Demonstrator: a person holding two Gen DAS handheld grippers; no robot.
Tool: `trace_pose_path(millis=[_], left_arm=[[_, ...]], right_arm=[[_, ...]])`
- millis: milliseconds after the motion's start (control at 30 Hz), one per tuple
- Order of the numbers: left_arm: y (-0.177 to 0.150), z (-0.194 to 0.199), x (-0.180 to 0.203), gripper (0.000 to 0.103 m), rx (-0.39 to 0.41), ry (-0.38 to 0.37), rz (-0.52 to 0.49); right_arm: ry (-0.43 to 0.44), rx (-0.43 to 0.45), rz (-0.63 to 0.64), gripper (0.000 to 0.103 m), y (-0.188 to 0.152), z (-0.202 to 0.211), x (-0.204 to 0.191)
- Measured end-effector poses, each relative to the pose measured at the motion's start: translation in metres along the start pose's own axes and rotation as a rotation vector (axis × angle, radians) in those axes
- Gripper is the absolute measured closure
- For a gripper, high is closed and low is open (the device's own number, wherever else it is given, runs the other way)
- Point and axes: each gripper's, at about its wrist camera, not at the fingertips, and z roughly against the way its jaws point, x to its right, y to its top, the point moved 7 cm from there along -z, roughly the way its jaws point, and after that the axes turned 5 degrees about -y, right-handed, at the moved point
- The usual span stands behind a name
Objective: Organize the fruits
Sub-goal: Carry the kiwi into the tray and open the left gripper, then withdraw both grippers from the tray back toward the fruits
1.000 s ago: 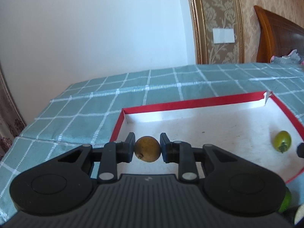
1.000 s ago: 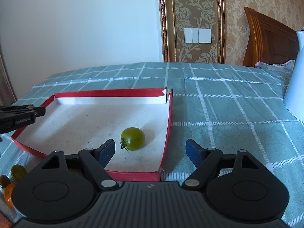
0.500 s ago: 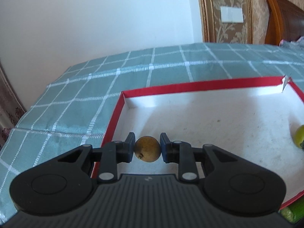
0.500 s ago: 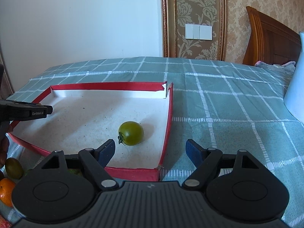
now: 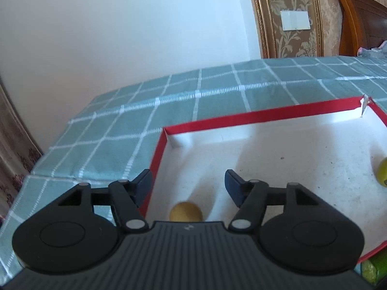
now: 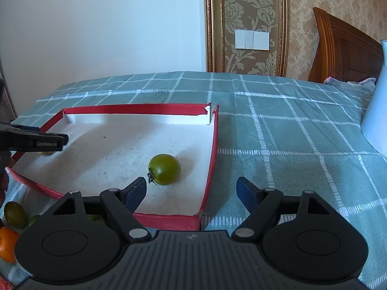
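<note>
- The left tool (image 5: 188, 181) has just been opening; its jaws now stand apart with nothing pressed between them. The small brown fruit (image 5: 185, 212) lies loose on the white floor of the red-edged box (image 5: 266, 117), low in the left wrist picture, below the gap and half hidden by the tool's body.
- That fruit sits in the box's near left corner, just inside the red wall. In the right wrist picture it shows only as a pale sliver under the left tool at the left edge.
- The right tool (image 6: 192, 189) is wide apart and empty, hanging over the box's near right corner.
- The green tomato (image 6: 165, 169) rests in the box just beyond the right tool's left finger, stalk pointing lower left; it is round, with no long axis to speak of.
- For the next pickup, the loose fruits at the lower left of the right wrist picture look closer to the left hand.
- Count: two fruits in the box, one brown and one green. Outside it, one orange fruit (image 6: 7, 244) and one dark green fruit (image 6: 15, 213) are clear; more green shows beside them, number unclear.
</note>
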Motion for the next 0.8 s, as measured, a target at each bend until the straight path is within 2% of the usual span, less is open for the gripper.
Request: trace_pose_path(millis=[67,133,367,467,600,700,800], left_arm=[[0.002,0.009,-0.003,0.038,0.022,0.014,-0.001],[0.004,0.019,-0.008,0.034,0.044,0.017,0.020],[-0.006,0.063,-0.018,0.028,0.115,-0.013,0.057],[-0.021,0.087,-0.022,0.026,0.144,-0.035,0.065],[-0.049,0.126,-0.030,0.014,0.193,-0.080,0.120],[-0.074,0.153,-0.032,0.012,0.220,-0.102,0.148],[-0.098,0.172,-0.029,0.009,0.243,-0.109,0.125]], right_arm=[[-0.003,-0.002,-0.002,0.021,0.000,-0.001,0.001],[-0.008,-0.004,-0.001,0.021,0.000,-0.002,0.001],[-0.009,-0.013,-0.005,0.021,-0.002,-0.004,0.002],[-0.002,-0.010,-0.010,0.021,-0.002,-0.003,0.002],[0.011,0.011,-0.013,0.021,0.000,0.001,0.003],[0.013,0.034,-0.006,0.021,0.002,0.005,0.002],[0.008,0.035,0.003,0.021,0.002,0.004,0.000]])
